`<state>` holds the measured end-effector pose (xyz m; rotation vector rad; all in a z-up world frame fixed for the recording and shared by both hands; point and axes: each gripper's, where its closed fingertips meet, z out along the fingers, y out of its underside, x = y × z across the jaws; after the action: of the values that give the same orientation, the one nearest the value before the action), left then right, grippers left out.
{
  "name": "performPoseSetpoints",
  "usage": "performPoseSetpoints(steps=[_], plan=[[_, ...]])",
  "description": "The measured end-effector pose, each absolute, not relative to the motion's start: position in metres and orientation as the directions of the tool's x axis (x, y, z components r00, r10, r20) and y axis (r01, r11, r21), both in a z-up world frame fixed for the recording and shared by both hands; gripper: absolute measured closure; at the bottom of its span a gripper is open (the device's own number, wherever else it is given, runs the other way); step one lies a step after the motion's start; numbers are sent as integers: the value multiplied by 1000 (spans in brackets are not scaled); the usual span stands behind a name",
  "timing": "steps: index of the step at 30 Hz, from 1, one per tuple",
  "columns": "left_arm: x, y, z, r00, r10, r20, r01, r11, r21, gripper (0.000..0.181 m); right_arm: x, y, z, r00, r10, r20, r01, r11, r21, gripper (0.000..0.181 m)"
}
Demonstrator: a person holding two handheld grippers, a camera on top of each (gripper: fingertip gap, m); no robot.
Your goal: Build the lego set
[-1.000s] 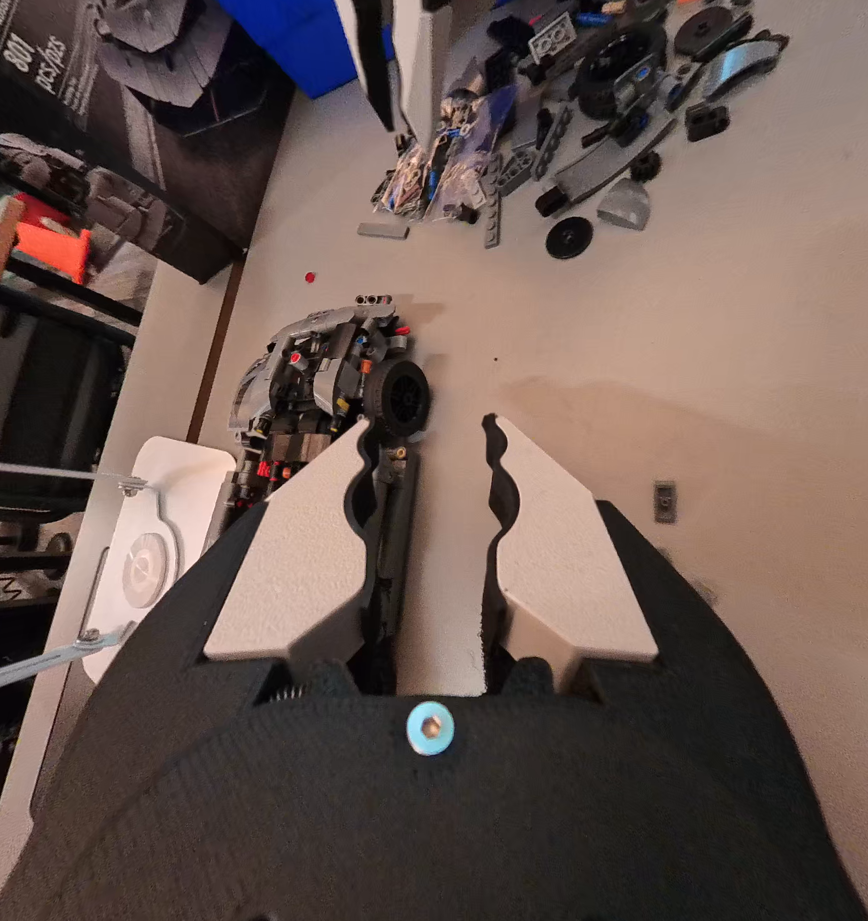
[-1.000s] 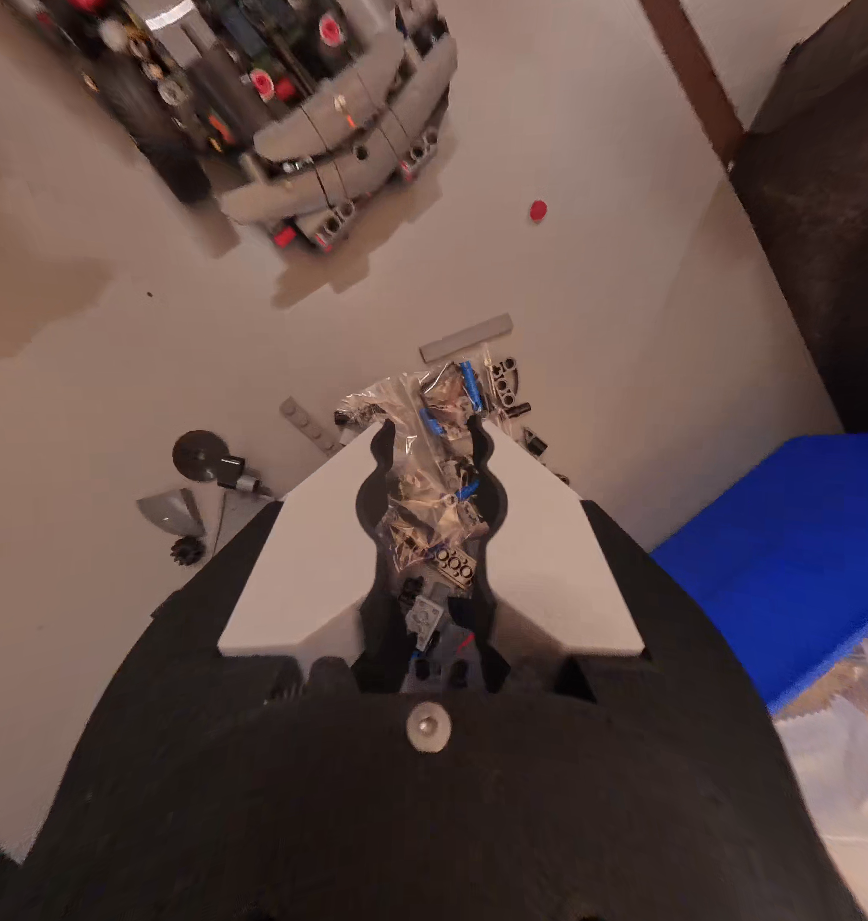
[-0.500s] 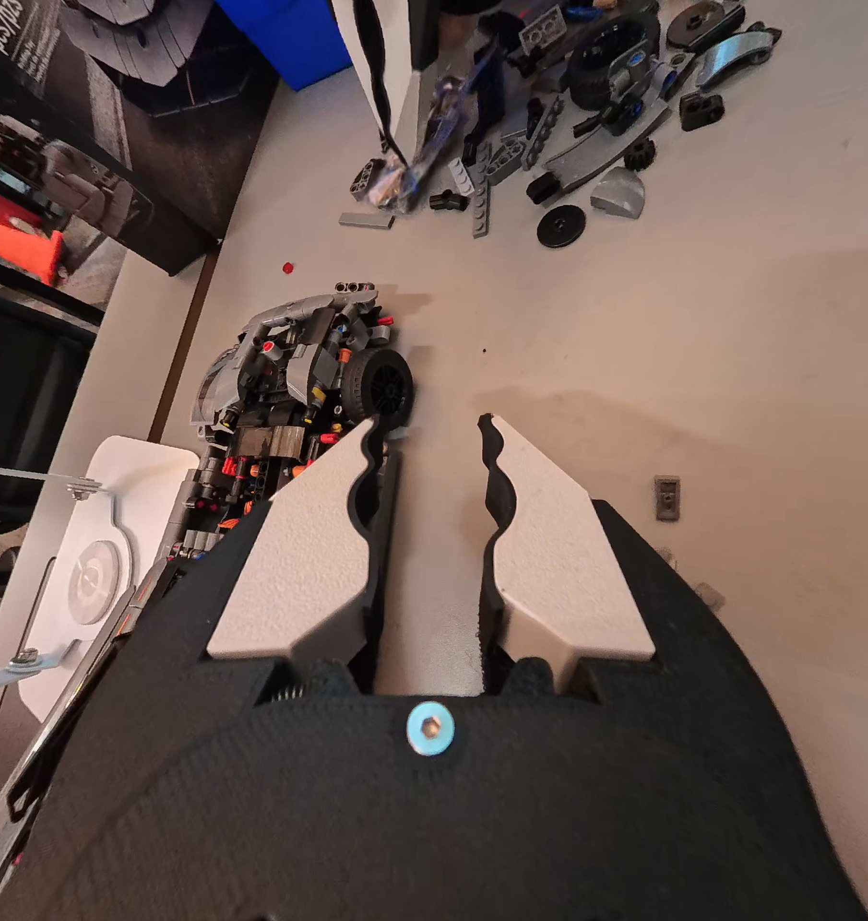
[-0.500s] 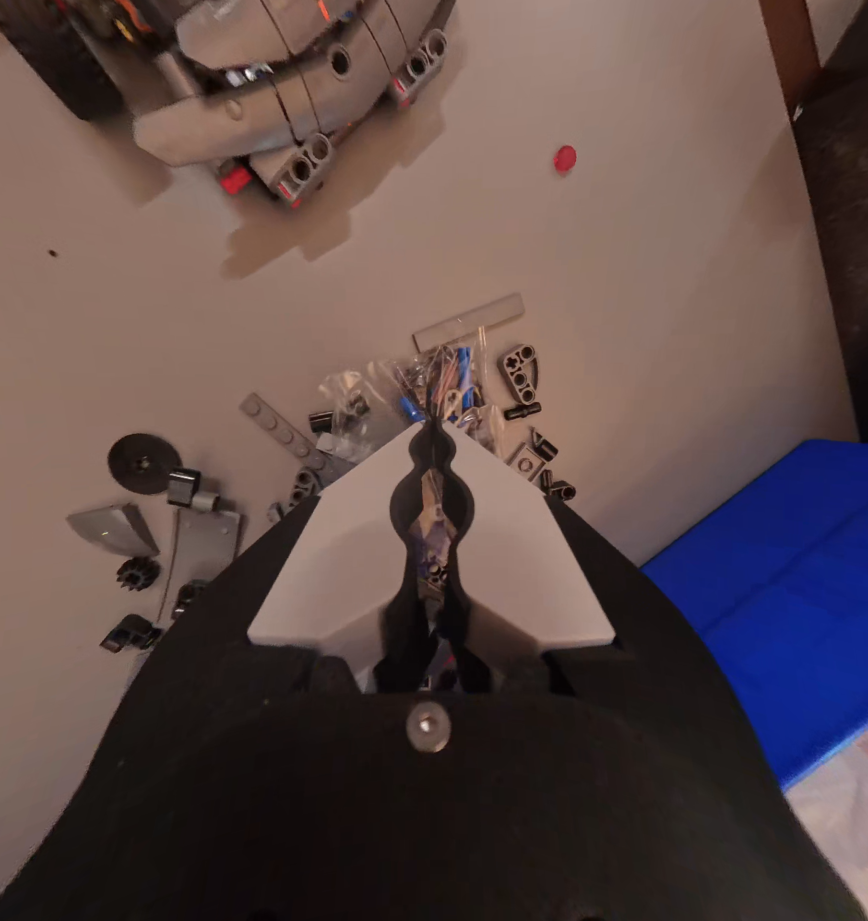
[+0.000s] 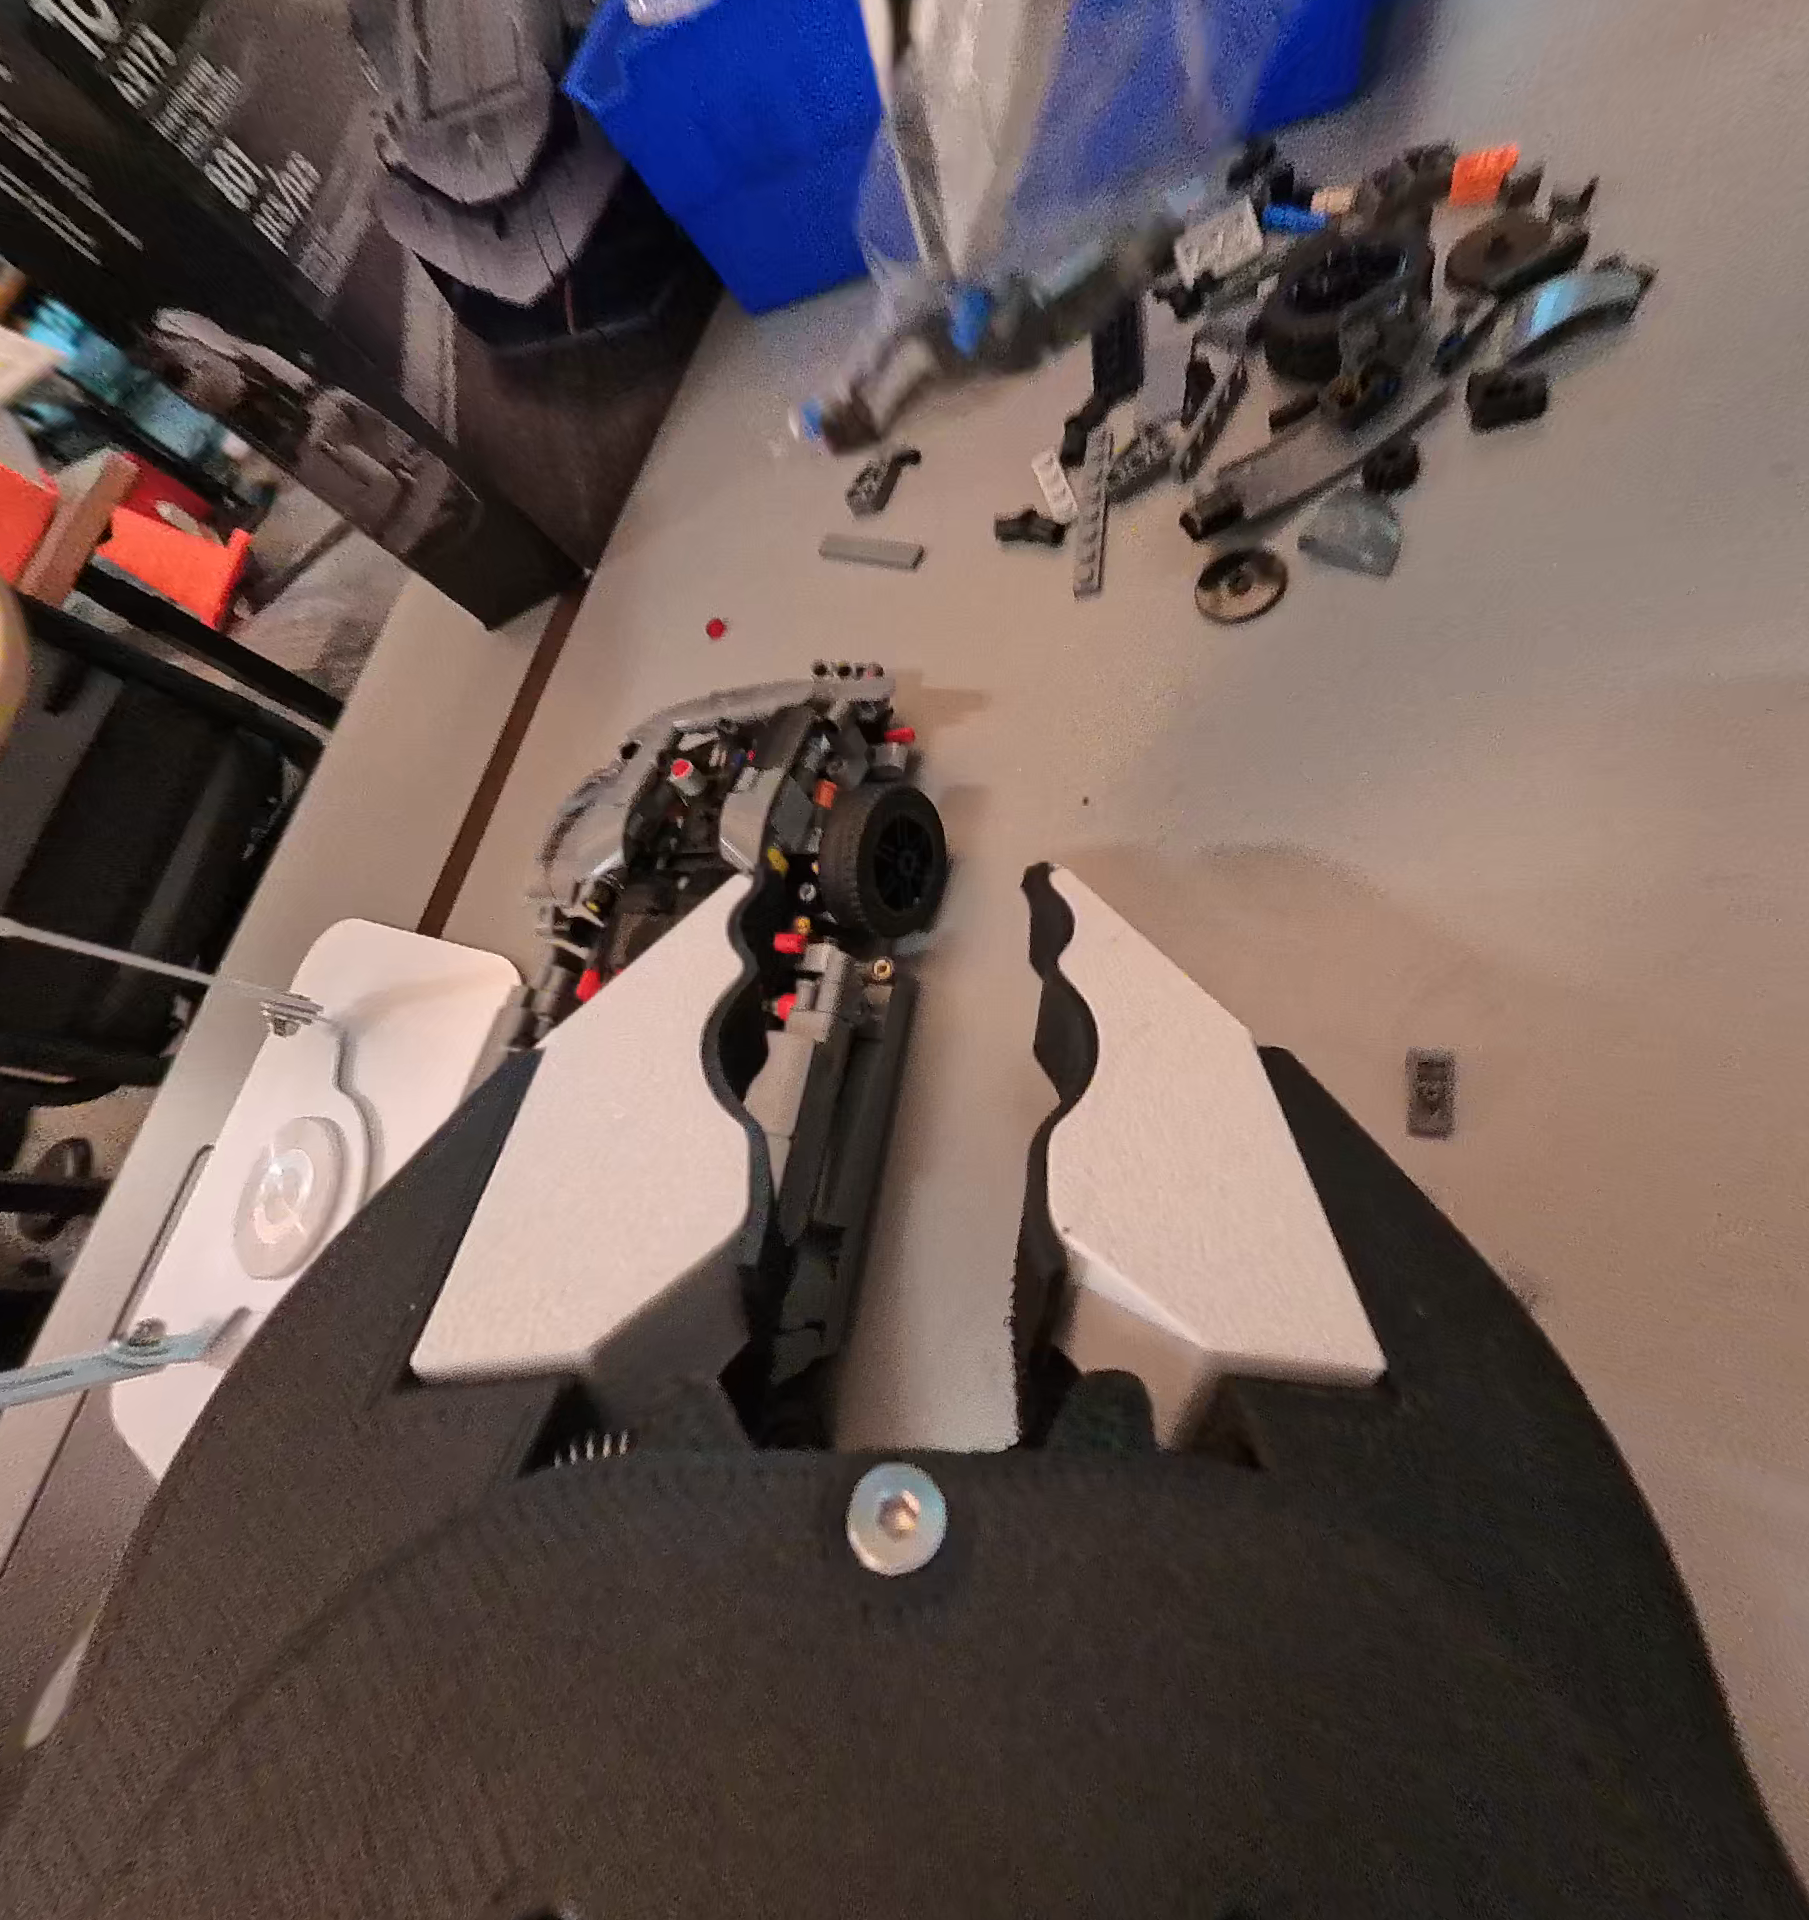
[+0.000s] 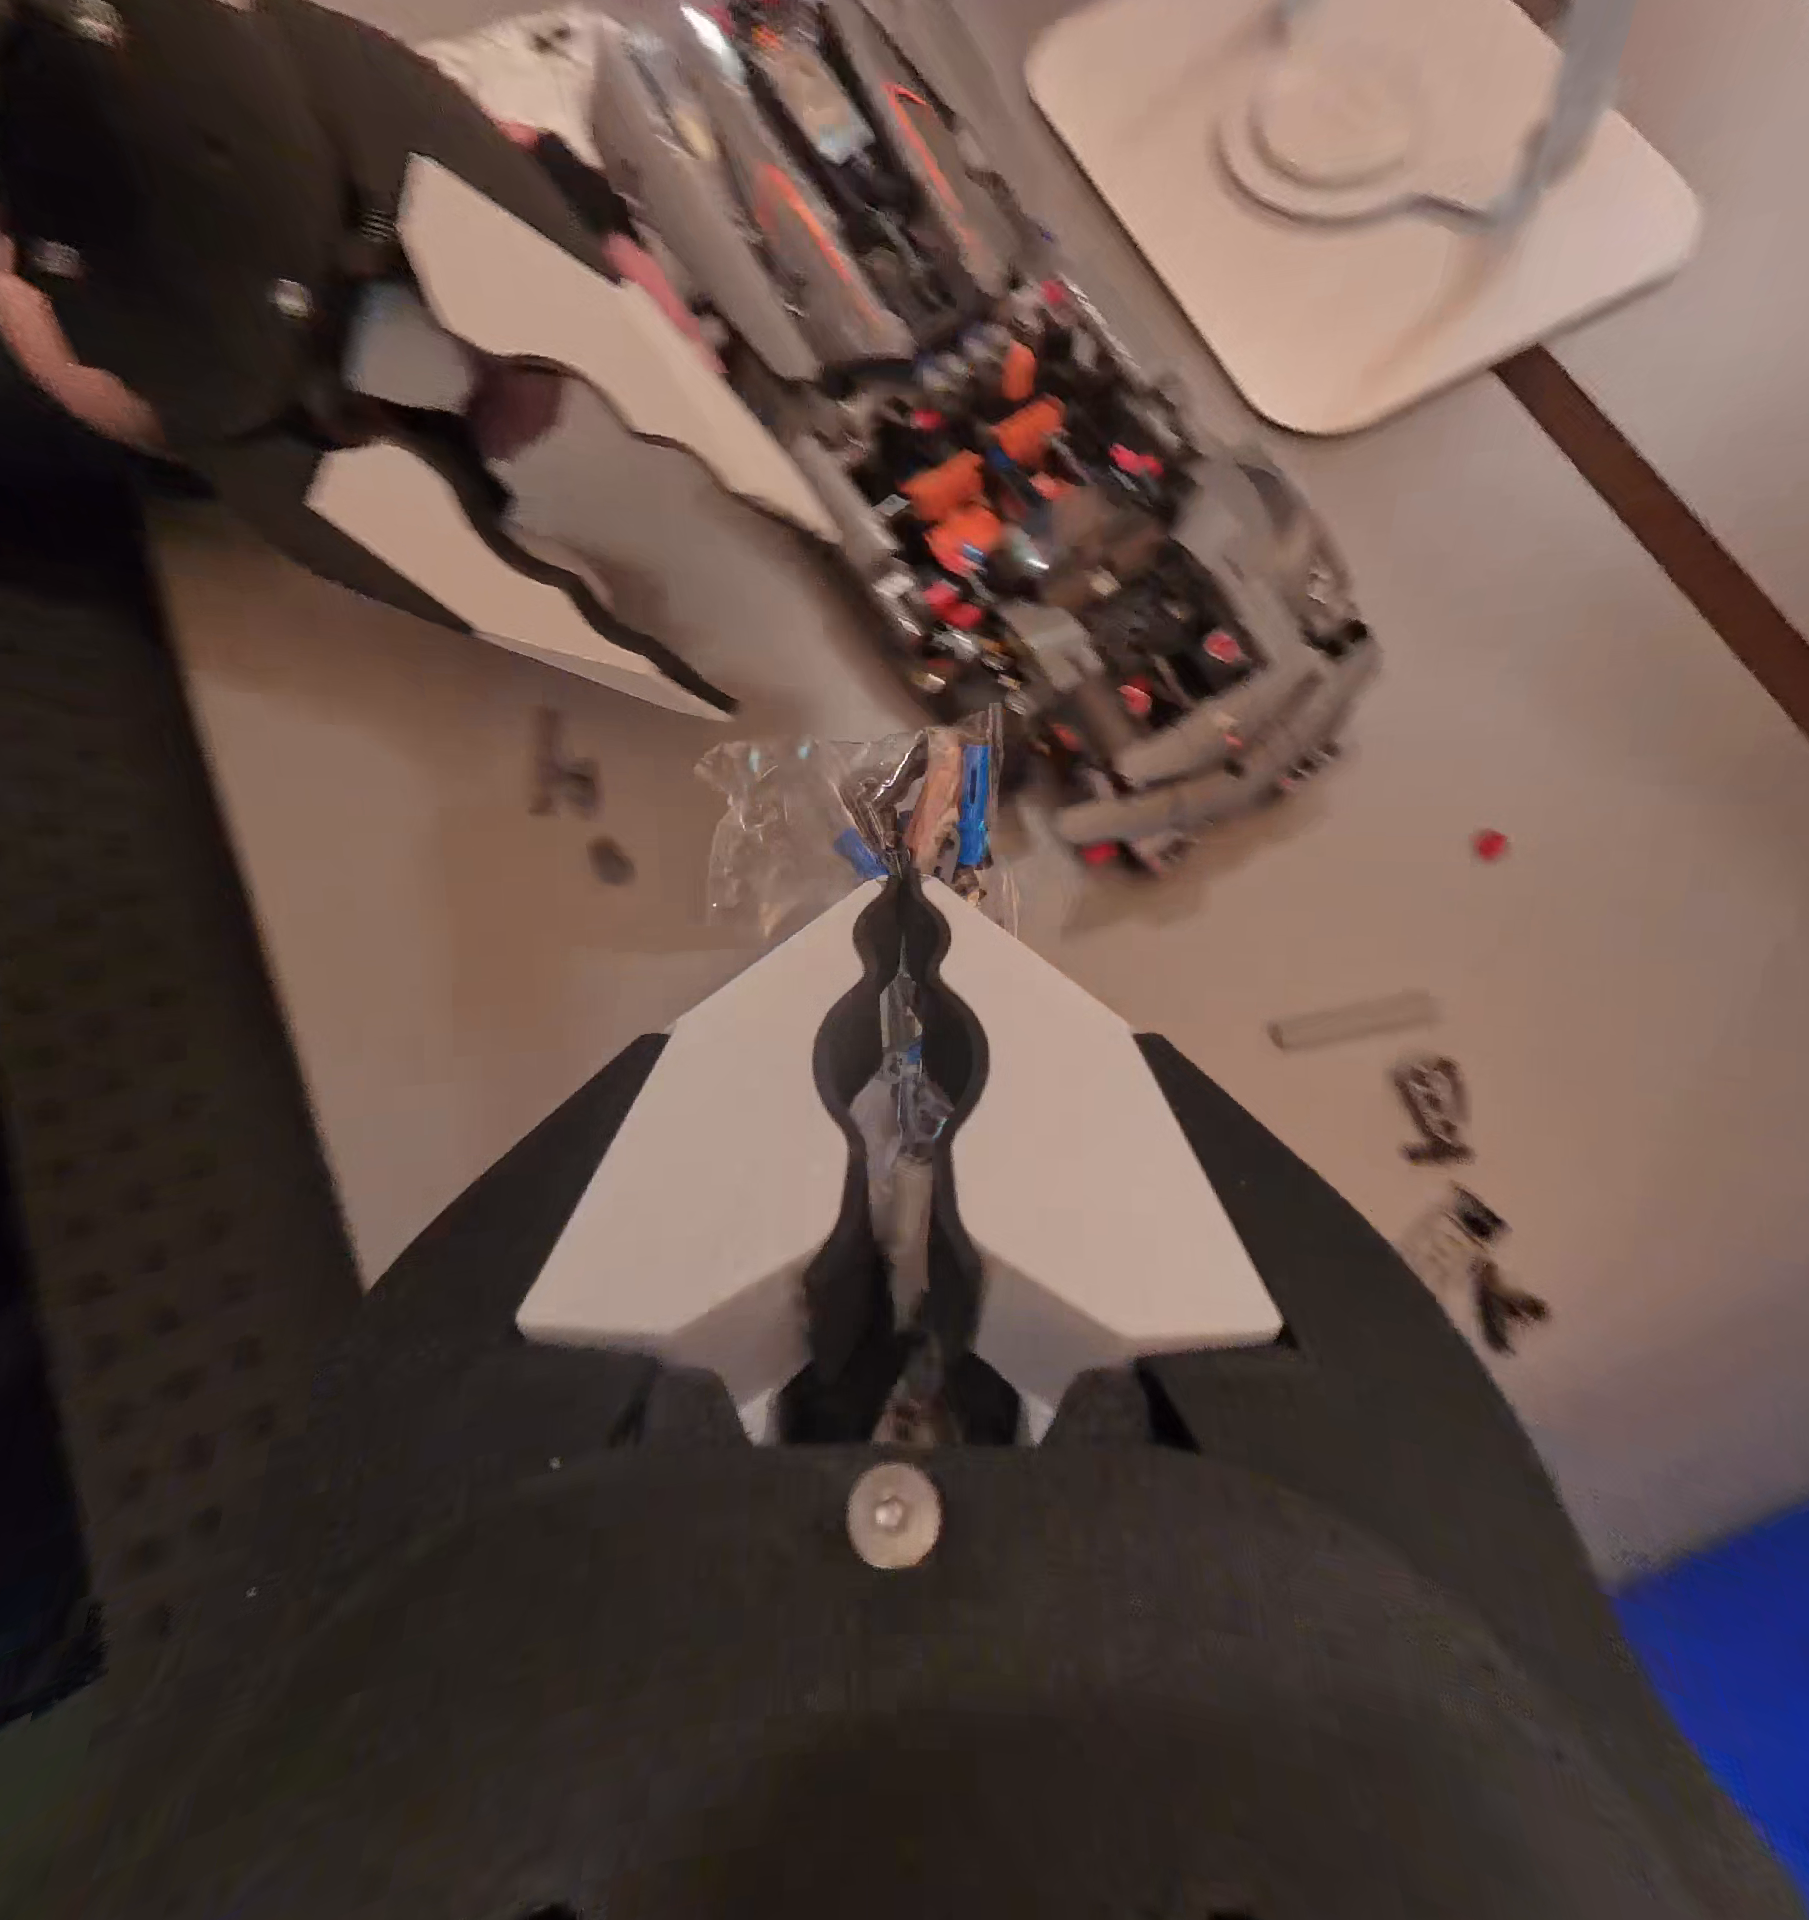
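**Right gripper clamped on a parts bag above the half-built car**

The pale table [image 5: 1502, 883] filled both views. On it, ahead and to the left of the left gripper [image 5: 889, 883], lay the partly built grey Lego car [image 5: 734, 810], its black wheel [image 5: 884, 857] just beyond the left fingertip. That gripper stood released, its two white fingers [image 5: 609, 1132] well apart with only bare table and the car's dark side between them. A black set box [image 5: 287, 260] and a blue bin [image 5: 744, 135] stood far ahead to its left, and a white stand base [image 5: 360, 1039] sat left of it. Loose Lego pieces [image 5: 1326, 343] were scattered far ahead to the right.

The right gripper [image 6: 900, 883] was clenched on a clear plastic bag of small parts [image 6: 838, 810], the bag bunching out past the meeting fingertips. Beyond the bag lay the car, blurred. A red stud [image 6: 1490, 844] sat ahead to the right.
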<state>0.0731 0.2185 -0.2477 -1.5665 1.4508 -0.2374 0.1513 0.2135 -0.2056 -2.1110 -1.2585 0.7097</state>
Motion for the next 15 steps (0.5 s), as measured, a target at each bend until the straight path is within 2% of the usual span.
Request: performPoseSetpoints(steps=[3, 6, 12, 15], plan=[[78, 207, -230, 243, -865, -438, -627, 205, -752, 126, 126, 187, -201, 329, 918, -221, 581, -382, -719, 181], [77, 197, -229, 184, -863, -470, -687, 229, -690, 125, 104, 158, -204, 245, 934, -261, 594, -357, -721, 181], [79, 155, -225, 23, -877, -481, -686, 336, -645, 143, 82, 130, -209, 150, 936, -318, 570, -345, -746, 181], [75, 144, -227, 16, -880, -475, -719, 320, -617, 156, 76, 122, -207, 116, 927, -357, 553, -359, -752, 181]])
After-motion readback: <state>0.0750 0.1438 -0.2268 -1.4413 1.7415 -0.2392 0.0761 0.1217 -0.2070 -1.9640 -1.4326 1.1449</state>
